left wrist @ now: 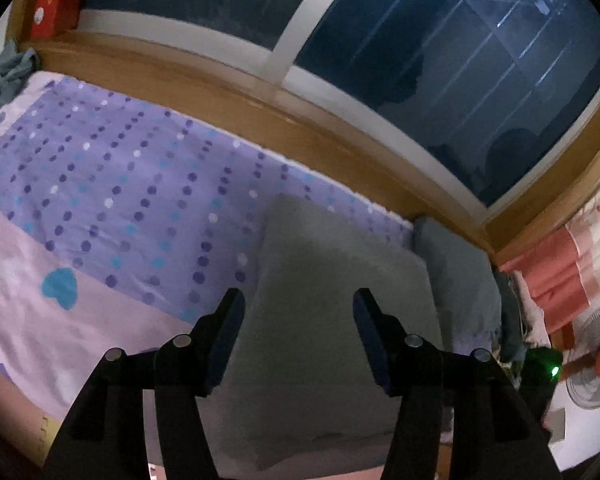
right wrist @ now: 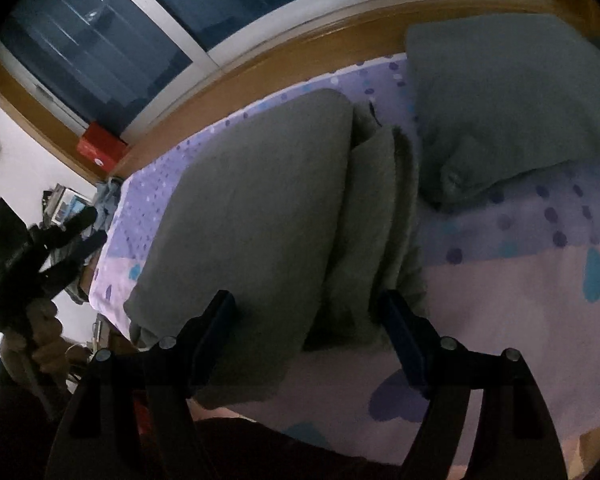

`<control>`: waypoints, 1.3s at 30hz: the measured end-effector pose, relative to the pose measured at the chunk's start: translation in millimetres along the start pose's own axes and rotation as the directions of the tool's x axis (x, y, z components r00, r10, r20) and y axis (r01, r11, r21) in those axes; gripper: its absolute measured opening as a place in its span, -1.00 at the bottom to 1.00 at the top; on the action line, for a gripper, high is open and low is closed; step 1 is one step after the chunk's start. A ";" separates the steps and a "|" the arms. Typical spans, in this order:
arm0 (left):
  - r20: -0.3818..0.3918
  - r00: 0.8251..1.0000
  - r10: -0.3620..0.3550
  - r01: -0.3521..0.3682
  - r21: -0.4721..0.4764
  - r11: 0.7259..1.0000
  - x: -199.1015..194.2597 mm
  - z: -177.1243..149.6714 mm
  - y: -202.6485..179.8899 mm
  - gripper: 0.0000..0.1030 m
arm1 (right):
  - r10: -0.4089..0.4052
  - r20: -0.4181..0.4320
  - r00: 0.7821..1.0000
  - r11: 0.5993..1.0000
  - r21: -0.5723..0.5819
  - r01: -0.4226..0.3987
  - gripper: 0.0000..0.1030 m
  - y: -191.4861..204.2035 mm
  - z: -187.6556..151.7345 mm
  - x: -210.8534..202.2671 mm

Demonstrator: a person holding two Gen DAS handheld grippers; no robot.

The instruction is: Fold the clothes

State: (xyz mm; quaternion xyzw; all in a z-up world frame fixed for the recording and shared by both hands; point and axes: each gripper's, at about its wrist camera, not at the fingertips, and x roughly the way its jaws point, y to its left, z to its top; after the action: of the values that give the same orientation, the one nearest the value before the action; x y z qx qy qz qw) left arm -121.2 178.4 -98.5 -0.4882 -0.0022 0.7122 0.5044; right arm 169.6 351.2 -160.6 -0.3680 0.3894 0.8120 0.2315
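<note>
A grey garment (left wrist: 332, 280) lies folded on the bed, a broad flat panel with narrower folded layers (right wrist: 380, 208) along its right side in the right wrist view. My left gripper (left wrist: 300, 300) hangs open above the garment's near part, with nothing pinched between its blue pads. Over the garment's (right wrist: 252, 200) near edge my right gripper (right wrist: 308, 300) stands wide open, one finger on each side of the folded layers, and the pads do not press on the cloth.
The bed sheet (left wrist: 120, 184) is purple with dots and hearts. A second grey bundle (right wrist: 508, 112) lies by the wooden window sill. A red box (left wrist: 56, 4) stands on the sill, crumpled blue-grey clothes (left wrist: 4, 76) lie at the bed's end, and a fan (left wrist: 596, 360) stands beside the bed.
</note>
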 end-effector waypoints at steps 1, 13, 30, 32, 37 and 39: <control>-0.015 1.000 -0.006 0.006 0.000 1.000 5.1 0.6 4.0 0.10 | -0.007 -0.007 1.000 1.000 0.012 0.007 0.49 4.4 1.3 -0.8; -0.110 0.974 -0.196 0.186 -0.095 0.978 34.1 -2.5 47.6 0.10 | -0.041 -0.120 0.992 0.972 0.227 0.068 0.39 4.7 -6.9 26.1; -0.130 0.950 -0.284 0.291 0.036 0.956 52.6 -20.8 4.1 0.09 | -0.203 0.157 0.967 0.977 -0.039 0.212 -0.59 47.6 28.5 -52.3; -0.191 0.946 -0.261 0.271 0.027 0.962 70.8 -31.7 -2.4 0.09 | -0.249 0.050 0.967 0.968 0.041 0.247 -0.46 11.3 21.8 -29.8; -0.172 0.967 -0.188 0.205 0.086 0.975 66.7 -39.7 -17.0 0.09 | -0.142 -0.032 0.989 0.950 0.278 0.145 0.17 -59.0 -4.5 -22.6; -0.161 0.972 -0.169 0.180 0.053 0.982 65.1 -39.5 -13.2 0.09 | -0.128 0.025 0.991 0.957 0.265 0.117 0.19 -65.1 -4.6 -41.5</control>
State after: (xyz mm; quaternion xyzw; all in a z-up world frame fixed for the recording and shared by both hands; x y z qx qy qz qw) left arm -85.2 212.4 -157.7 -0.5229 0.0182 0.6245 0.5798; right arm 240.5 382.2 -160.3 -0.3402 0.4652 0.7448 0.3364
